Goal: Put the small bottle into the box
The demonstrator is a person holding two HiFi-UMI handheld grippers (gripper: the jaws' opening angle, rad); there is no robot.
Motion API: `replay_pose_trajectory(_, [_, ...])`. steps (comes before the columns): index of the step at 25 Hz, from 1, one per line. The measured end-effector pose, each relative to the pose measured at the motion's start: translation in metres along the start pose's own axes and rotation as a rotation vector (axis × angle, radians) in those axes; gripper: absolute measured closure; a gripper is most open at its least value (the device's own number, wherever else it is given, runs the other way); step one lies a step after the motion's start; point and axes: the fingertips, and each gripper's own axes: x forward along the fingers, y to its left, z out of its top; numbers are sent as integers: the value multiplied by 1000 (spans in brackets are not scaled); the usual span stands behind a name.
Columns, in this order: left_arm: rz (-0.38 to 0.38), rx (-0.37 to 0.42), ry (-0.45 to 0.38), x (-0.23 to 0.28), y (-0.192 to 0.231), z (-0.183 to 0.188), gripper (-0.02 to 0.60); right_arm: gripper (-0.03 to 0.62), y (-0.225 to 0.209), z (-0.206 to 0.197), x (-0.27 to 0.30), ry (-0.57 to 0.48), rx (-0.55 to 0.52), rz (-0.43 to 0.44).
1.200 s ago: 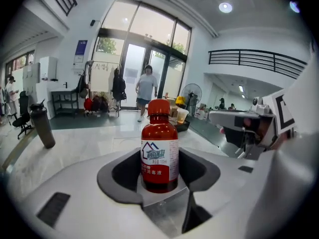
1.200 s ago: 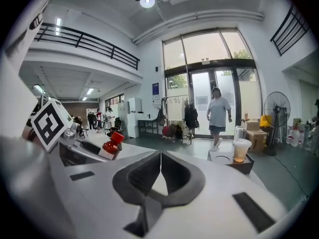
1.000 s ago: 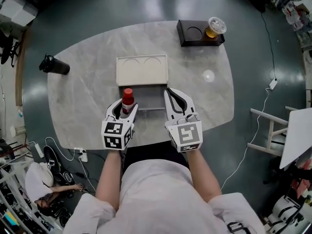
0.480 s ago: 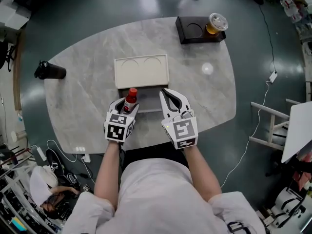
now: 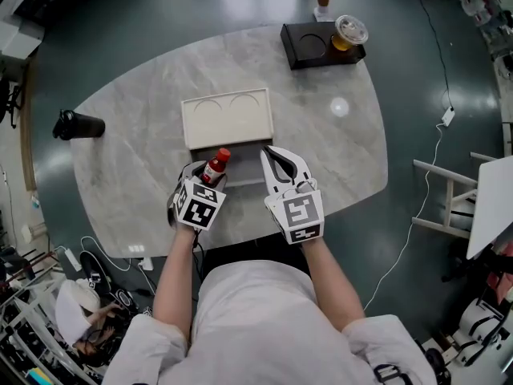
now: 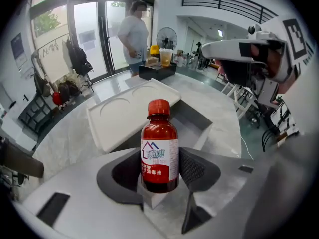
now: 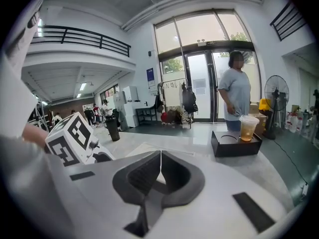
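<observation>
My left gripper [image 5: 206,176] is shut on a small red bottle [image 6: 159,146] with a red cap and a white label. In the head view the small red bottle [image 5: 214,166] leans toward the grey box [image 5: 240,165], near its left end. The grey box [image 6: 192,119] lies open on the marble table, with its cream lid [image 5: 227,117] standing open behind it. My right gripper [image 5: 275,161] hovers over the box's right end, its jaws closed together with nothing between them. In the right gripper view my right gripper [image 7: 159,169] shows its tips touching.
A black tray [image 5: 317,43] with an iced drink cup [image 5: 349,32] stands at the table's far right. A dark flask [image 5: 77,124] lies off the table's left edge. A person [image 7: 237,92] stands beyond the table. A white chair [image 5: 469,207] is at the right.
The bottle in my left gripper has tipped from upright to leaning toward the box and moved slightly forward. My right gripper has stayed shut over the box's right end.
</observation>
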Motion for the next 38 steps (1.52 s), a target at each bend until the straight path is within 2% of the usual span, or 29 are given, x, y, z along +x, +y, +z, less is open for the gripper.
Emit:
replay_pose_trajectory(5, [6, 107, 80, 15, -1, 0, 348, 569, -6, -6, -2, 11, 4, -5])
replay_pose_trajectory(11, [28, 307, 207, 36, 3, -10, 348, 569, -9, -7, -1, 11, 10, -16])
replay_pose_trajectory(14, [33, 357, 236, 45, 4, -10, 347, 569, -12, -7, -2, 13, 17, -21])
replay_pose_trajectory(21, [45, 417, 286, 57, 4, -15, 348, 569, -16, -9, -5, 24, 13, -34])
replay_pose_trajectory(31, [47, 450, 312, 68, -2, -20, 348, 569, -23, -14, -12, 34, 17, -46])
replay_pose_trajectory(38, [68, 455, 278, 68, -3, -14, 347, 569, -23, -16, -16, 42, 14, -39])
